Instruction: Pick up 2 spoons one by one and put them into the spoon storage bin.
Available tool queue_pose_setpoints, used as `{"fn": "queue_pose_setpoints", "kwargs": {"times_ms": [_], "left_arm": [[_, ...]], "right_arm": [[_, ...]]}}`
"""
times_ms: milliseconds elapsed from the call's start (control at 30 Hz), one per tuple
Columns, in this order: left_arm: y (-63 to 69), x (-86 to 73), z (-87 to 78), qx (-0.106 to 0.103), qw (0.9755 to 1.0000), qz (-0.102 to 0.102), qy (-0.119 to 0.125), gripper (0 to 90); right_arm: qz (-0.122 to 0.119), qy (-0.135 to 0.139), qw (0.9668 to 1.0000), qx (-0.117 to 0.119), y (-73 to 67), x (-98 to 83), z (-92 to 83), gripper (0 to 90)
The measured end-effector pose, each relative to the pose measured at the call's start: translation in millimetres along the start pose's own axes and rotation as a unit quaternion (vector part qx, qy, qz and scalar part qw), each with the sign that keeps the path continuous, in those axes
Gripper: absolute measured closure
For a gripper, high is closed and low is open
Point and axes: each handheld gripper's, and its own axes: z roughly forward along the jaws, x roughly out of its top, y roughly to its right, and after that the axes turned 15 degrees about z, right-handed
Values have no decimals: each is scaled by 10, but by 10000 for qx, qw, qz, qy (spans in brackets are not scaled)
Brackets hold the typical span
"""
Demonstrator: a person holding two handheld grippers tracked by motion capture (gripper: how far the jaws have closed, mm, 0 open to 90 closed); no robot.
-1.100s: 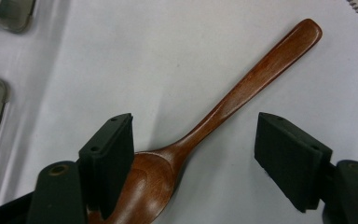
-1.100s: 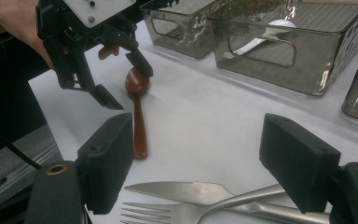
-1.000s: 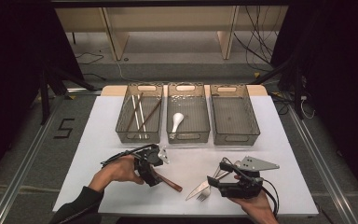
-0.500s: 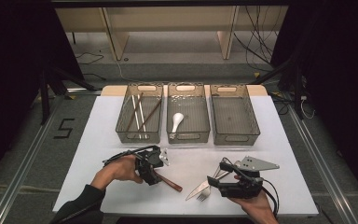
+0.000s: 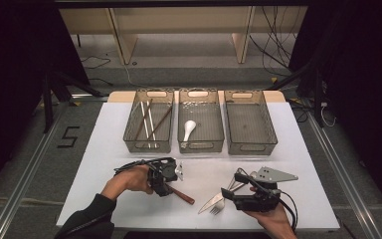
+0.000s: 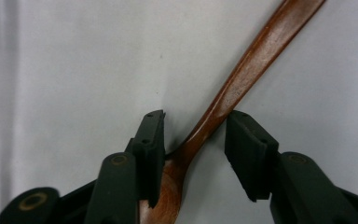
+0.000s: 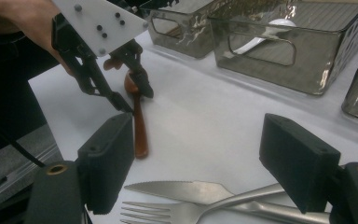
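A brown wooden spoon [image 5: 183,196] lies on the white table near the front left. My left gripper [image 5: 163,186] points down at it, open. In the left gripper view the two jaws of that gripper [image 6: 195,116] straddle the spoon's neck [image 6: 242,79], with a gap on each side. My right gripper [image 5: 232,184] is at the front right, open, with nothing between its jaws. A metal knife [image 5: 210,201] and fork [image 5: 218,208] lie just in front of it. In the right gripper view the knife [image 7: 177,190] and fork [image 7: 168,212] lie low between the wide-open jaws [image 7: 196,126].
Three clear grey bins stand in a row at the back. The left bin [image 5: 148,147] holds chopsticks, the middle bin [image 5: 201,146] holds a white spoon [image 5: 189,130], and nothing lies in the right bin [image 5: 250,122]. The table's front edge is close to both hands.
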Motion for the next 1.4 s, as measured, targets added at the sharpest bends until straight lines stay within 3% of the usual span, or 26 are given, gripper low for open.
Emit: {"fn": "queue_pose_setpoints", "kwargs": {"times_ms": [233, 500, 633, 867, 1000, 1200, 1400], "left_arm": [[15, 33, -2, -131, 9999, 39, -61, 684], [23, 16, 0, -244, 9996, 91, 78, 799], [22, 14, -3, -247, 9996, 76, 76, 808], [-7, 10, -47, -231, 9995, -153, 154, 814], [-27, 14, -109, -86, 9990, -348, 279, 815], [-89, 5, -219, -34, 9948, -871, 524, 815], [-181, -8, -384, 153, 9843, -1470, 965, 814]], "right_arm": [[3, -1, 10000, -7, 1, 3, -6, 271], [0, -5, 10000, -5, 2, 3, -1, 271], [0, -5, 10000, -6, 2, 2, -1, 271], [-4, 0, 10000, -7, 0, 3, -4, 271], [5, 1, 10000, -6, 3, 3, -6, 271], [7, 5, 10000, -9, 3, 4, -10, 271], [8, 2, 10000, -10, 3, 4, -9, 271]]}}
